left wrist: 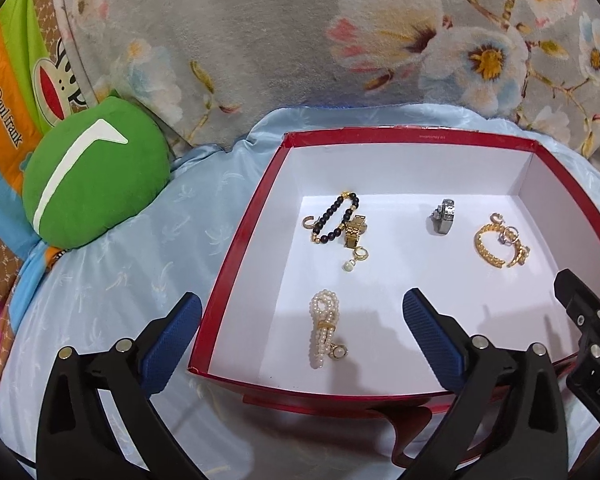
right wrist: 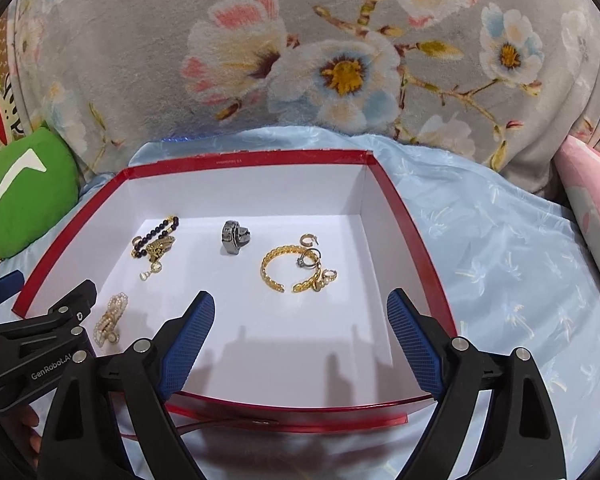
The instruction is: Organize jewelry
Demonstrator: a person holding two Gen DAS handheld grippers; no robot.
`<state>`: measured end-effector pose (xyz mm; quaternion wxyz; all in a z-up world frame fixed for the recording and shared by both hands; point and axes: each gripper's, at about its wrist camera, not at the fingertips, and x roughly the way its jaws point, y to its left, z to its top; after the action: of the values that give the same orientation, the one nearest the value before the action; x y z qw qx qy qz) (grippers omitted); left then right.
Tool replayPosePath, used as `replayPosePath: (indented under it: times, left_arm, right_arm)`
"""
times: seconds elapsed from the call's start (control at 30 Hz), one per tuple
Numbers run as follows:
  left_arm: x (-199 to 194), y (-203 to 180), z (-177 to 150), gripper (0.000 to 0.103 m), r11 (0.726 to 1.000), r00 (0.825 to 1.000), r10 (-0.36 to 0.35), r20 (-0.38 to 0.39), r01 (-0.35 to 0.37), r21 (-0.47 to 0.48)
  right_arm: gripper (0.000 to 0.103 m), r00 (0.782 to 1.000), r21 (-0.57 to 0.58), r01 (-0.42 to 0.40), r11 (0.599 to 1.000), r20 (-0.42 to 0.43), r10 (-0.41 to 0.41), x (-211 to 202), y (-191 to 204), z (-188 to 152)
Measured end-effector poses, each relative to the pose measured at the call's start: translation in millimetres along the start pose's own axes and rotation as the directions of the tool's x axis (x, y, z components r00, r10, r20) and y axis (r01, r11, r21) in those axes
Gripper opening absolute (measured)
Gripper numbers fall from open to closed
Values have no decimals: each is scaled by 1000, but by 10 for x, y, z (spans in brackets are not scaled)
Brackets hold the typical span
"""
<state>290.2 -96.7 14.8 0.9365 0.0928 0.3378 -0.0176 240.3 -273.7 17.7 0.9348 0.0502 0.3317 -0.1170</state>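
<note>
A red box [left wrist: 380, 136] with a white inside sits on a light blue cloth and holds loose jewelry. At its back left lie a black bead bracelet [left wrist: 336, 216] and a pearl drop earring [left wrist: 356, 258]. A silver ring [left wrist: 444, 218] is mid-back, a gold bangle [left wrist: 496, 246] with small rings at the right, and a pearl bracelet [left wrist: 324, 332] near the front left. My left gripper [left wrist: 303, 299] is open, straddling the box's left wall just above the pearl bracelet. My right gripper [right wrist: 301, 297] is open over the box floor, in front of the gold bangle [right wrist: 288, 270], holding nothing.
A green cushion [left wrist: 96, 176] lies left of the box. A grey floral blanket [right wrist: 340, 68] rises behind it. A pink pillow [right wrist: 592, 208] sits at the far right. The light blue cloth [right wrist: 520, 280] spreads to the right of the box.
</note>
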Motion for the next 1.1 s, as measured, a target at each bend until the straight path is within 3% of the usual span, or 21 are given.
replayPosePath:
  times: [0.23, 0.47, 0.67, 1.1]
  left_arm:
    - [29, 42, -39, 98, 999, 1000, -7, -9, 6, -34]
    - [106, 133, -68, 98, 994, 996, -67, -59, 62, -93]
    - [47, 102, -61, 98, 997, 998, -36, -43, 33, -68]
    - [-92, 106, -1, 98, 999, 997, -47, -62, 46, -26]
  right_arm:
    - [89, 1000, -5, 15, 1000, 6, -15, 35, 31, -62]
    - [90, 1000, -4, 21, 1000, 18, -21, 29, 31, -79]
    - [90, 1000, -2, 20, 1000, 7, -20, 24, 29, -77]
    - [91, 996, -18, 17, 1000, -92, -18, -47, 89, -33]
